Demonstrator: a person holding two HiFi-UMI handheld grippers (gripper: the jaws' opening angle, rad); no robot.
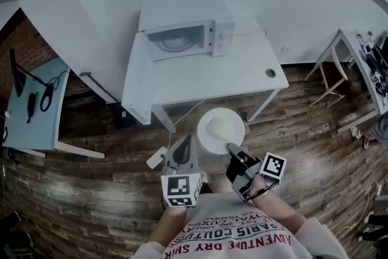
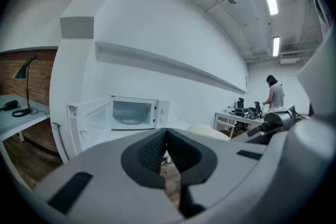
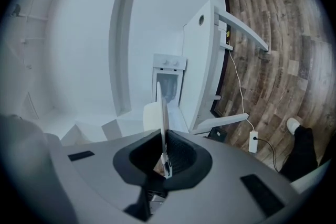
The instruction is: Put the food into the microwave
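In the head view, a white microwave [image 1: 182,33] stands on a white table [image 1: 242,73] with its door [image 1: 137,79] swung wide open to the left and its cavity bare. Short of the table, over the wooden floor [image 1: 91,191], the right gripper [image 1: 231,148] is clamped on the near rim of a white plate [image 1: 235,124] that carries a pale portion of food [image 1: 218,128]. The left gripper [image 1: 187,142] hangs just beside the plate with nothing in it. A power strip [image 1: 156,158] lies on the floor below the table.

In the left gripper view, the left gripper [image 2: 166,139] has its jaws together on nothing. Beyond them are the microwave [image 2: 134,113] with its open door [image 2: 86,120], and the plate [image 2: 207,131] low at right. A person [image 2: 274,94] stands by a far desk.

In the right gripper view, the picture is rolled onto its side. The right gripper [image 3: 165,157] pinches the plate [image 3: 163,113], seen edge-on as a thin blade between the jaws, so the food is hidden. The microwave [image 3: 169,81] lies straight ahead on the table [image 3: 202,71].
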